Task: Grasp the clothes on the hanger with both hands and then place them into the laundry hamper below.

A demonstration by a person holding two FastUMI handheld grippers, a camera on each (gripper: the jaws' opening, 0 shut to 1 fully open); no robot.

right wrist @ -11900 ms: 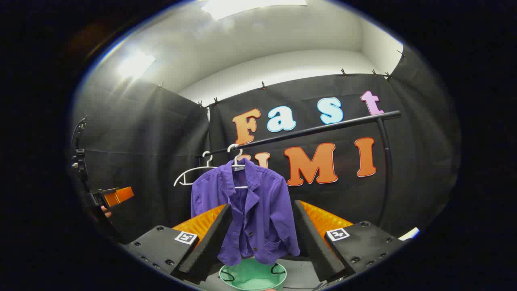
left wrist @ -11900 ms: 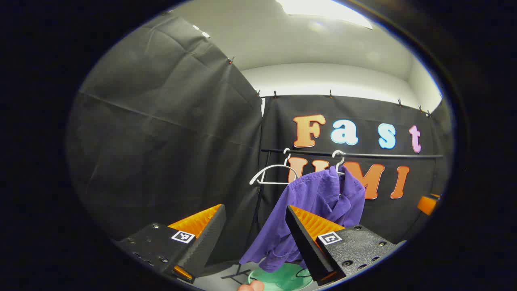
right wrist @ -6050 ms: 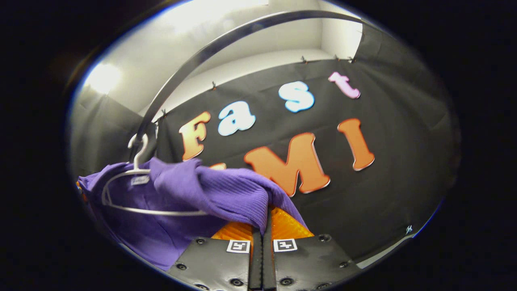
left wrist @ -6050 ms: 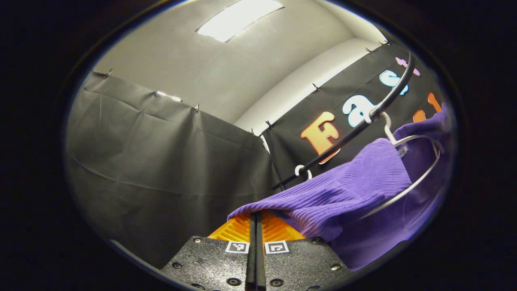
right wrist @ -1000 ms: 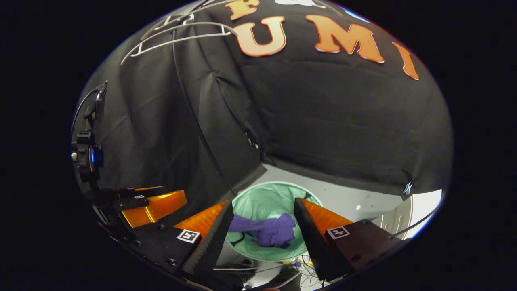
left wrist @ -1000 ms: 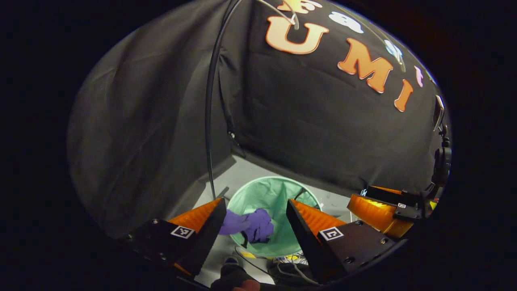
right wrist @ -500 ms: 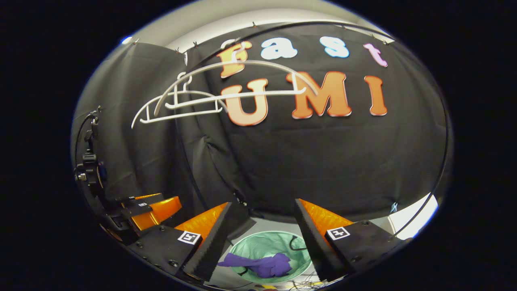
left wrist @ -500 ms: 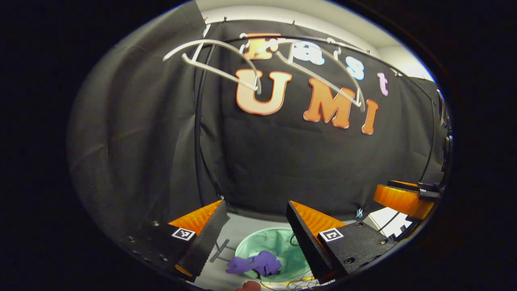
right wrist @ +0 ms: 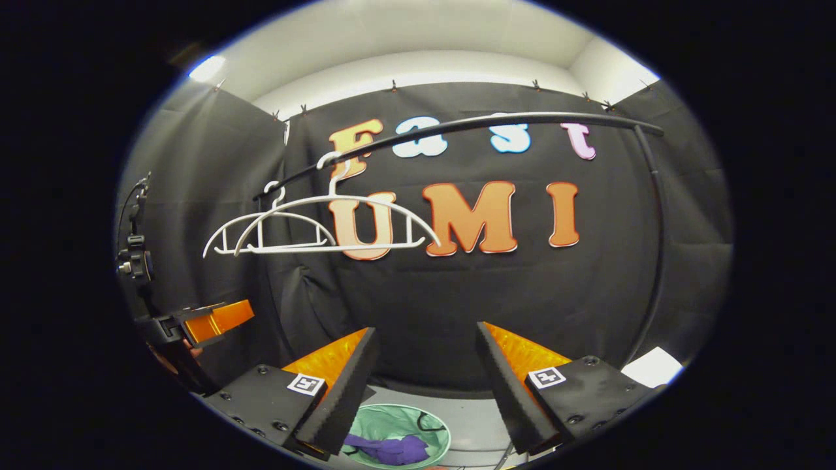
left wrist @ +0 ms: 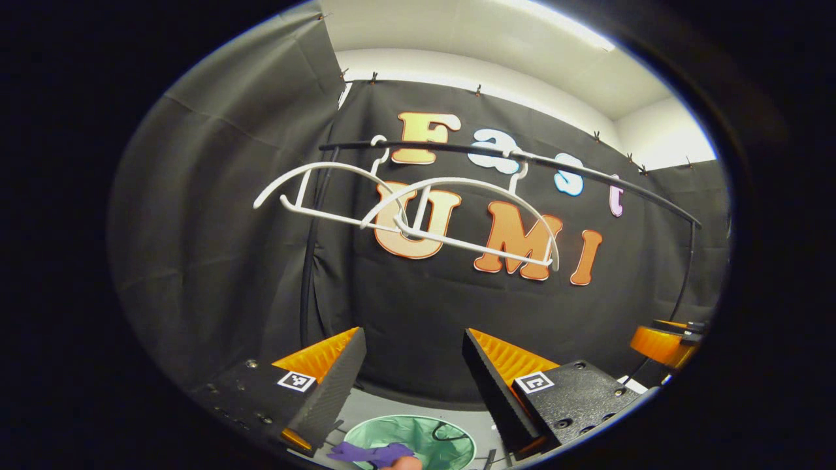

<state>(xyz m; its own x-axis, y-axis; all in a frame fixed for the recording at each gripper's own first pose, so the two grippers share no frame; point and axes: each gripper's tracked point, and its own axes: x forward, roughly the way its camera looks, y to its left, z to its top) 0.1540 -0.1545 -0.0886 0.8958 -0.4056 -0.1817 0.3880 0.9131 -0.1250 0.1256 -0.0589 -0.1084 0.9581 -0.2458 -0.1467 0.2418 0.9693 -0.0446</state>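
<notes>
Both grippers are now pointing level toward the booth's back wall instead of down into the hamper, as they were 1 second ago. The left gripper (left wrist: pixel 413 369) is holding its fingers wide apart with nothing between them. The right gripper (right wrist: pixel 423 365) is likewise spread wide and is gripping nothing. Compared with 6 seconds ago, when each gripper was clamped on purple fabric at the hanger, this is indicating that the release has been made and the arms are being raised away.

The purple garment (right wrist: pixel 390 450) is lying crumpled inside the green laundry hamper (right wrist: pixel 366 424), low in the right gripper view, on the floor below the rail. In the left gripper view the same purple garment (left wrist: pixel 369 452) is showing at the hamper's near rim, with 1 fold appearing to lap toward the edge of the green laundry hamper (left wrist: pixel 450 444); whether it is hanging outside cannot be told.

2 white hangers (right wrist: pixel 326 228) are hanging bare on the black rail (right wrist: pixel 522 119) toward its left end. The left gripper's orange body is also appearing at the left edge of the right gripper view.

Judged from this layout, the placing step is appearing complete, and only the withdrawal of both hands is remaining.
</notes>
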